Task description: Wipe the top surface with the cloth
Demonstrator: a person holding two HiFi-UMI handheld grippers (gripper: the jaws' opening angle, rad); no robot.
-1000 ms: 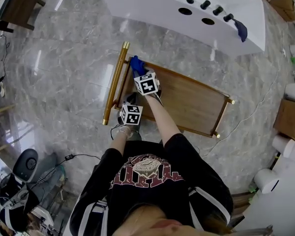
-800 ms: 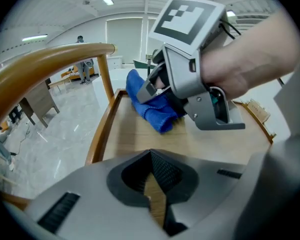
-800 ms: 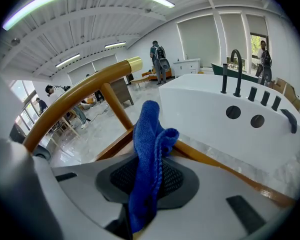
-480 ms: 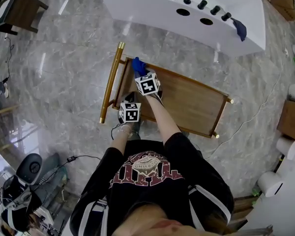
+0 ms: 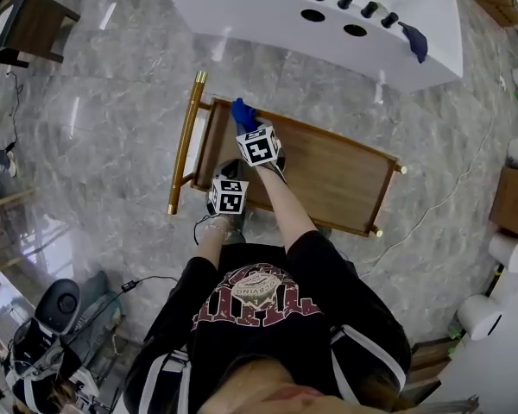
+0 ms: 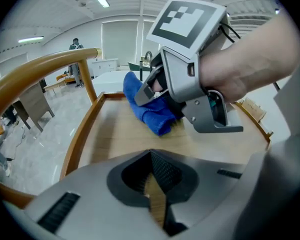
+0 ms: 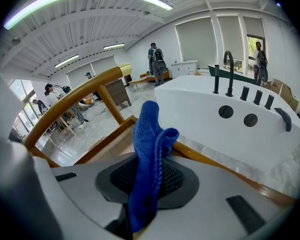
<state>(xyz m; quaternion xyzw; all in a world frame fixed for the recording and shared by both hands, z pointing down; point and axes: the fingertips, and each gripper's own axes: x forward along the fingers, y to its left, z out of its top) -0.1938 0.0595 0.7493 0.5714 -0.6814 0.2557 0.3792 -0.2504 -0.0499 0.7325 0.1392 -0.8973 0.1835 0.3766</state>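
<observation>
The right gripper (image 5: 247, 128), jaws clamping the blue cloth (image 5: 240, 111), is pressing it onto the wooden worktop (image 5: 328, 175) at its far corner by the gold rail (image 5: 183, 141), apparently starting the wipe and next needing a sweep across, while the left gripper (image 5: 228, 198), jaws closed on nothing, is hovering nearby.

Left tongs (image 6: 153, 180) together, right tongs (image 7: 146, 183) clamped.

No lettering is legible; the print on the shirt (image 5: 257, 293) is too blurred.

White bathtub (image 5: 242, 7), dark faucet (image 7: 230, 81), marble floor (image 5: 112, 93)
</observation>
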